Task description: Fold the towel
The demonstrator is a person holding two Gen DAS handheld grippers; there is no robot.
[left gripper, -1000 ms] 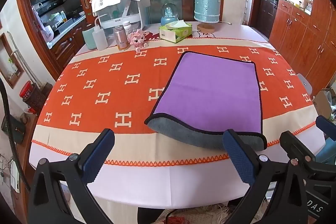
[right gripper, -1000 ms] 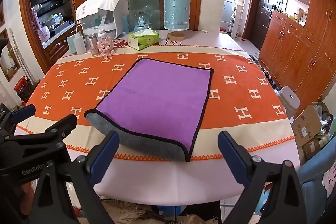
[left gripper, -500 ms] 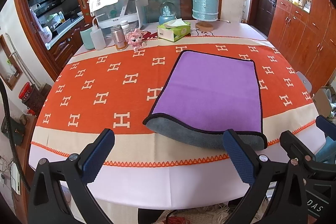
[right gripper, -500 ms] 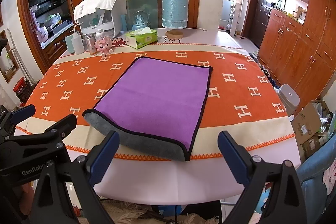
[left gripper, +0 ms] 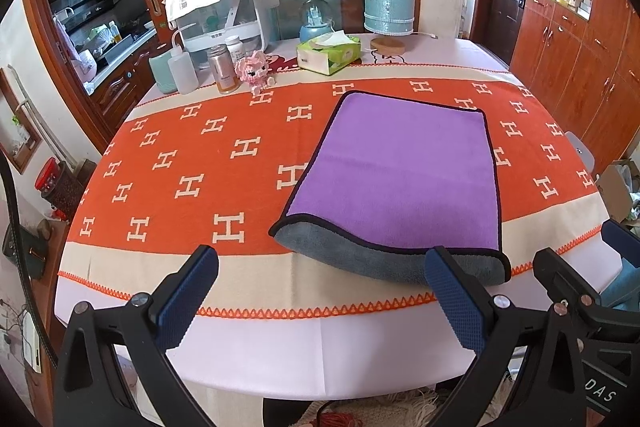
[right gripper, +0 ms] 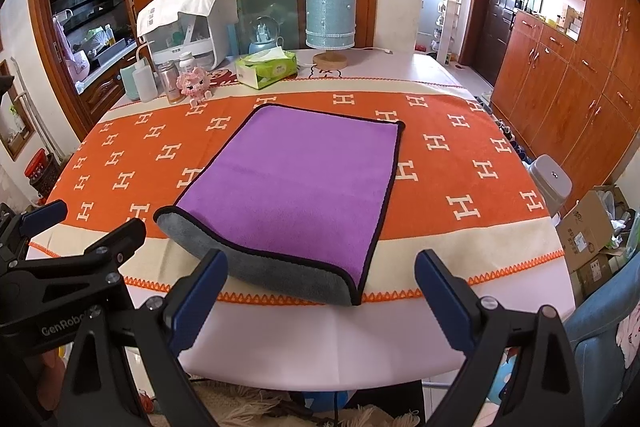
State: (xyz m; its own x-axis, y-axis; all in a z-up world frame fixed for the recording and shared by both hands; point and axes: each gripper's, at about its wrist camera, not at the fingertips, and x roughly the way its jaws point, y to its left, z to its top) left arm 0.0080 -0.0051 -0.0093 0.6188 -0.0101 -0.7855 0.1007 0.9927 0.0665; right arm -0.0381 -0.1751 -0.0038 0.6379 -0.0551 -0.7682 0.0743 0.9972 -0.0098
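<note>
A purple towel [left gripper: 400, 167] with black trim and a grey underside lies folded on the orange tablecloth, its grey fold at the near edge. It also shows in the right wrist view [right gripper: 296, 179]. My left gripper [left gripper: 320, 291] is open and empty, held off the table's near edge, to the left of the towel's near edge. My right gripper [right gripper: 320, 291] is open and empty, just short of the towel's near fold. The left gripper's body shows at the lower left of the right wrist view [right gripper: 72, 267].
At the table's far side stand a tissue box [left gripper: 330, 55], a blue lamp [left gripper: 390, 7], bottles [left gripper: 182, 67], a pink toy [left gripper: 252, 67] and a white appliance [left gripper: 224, 11]. Wooden cabinets [right gripper: 580, 87] line the right wall. A grey stool [right gripper: 552, 183] stands by the table.
Both grippers have drawn slightly nearer the table and tilted a little; the view shifts a touch. The towel has not moved.
</note>
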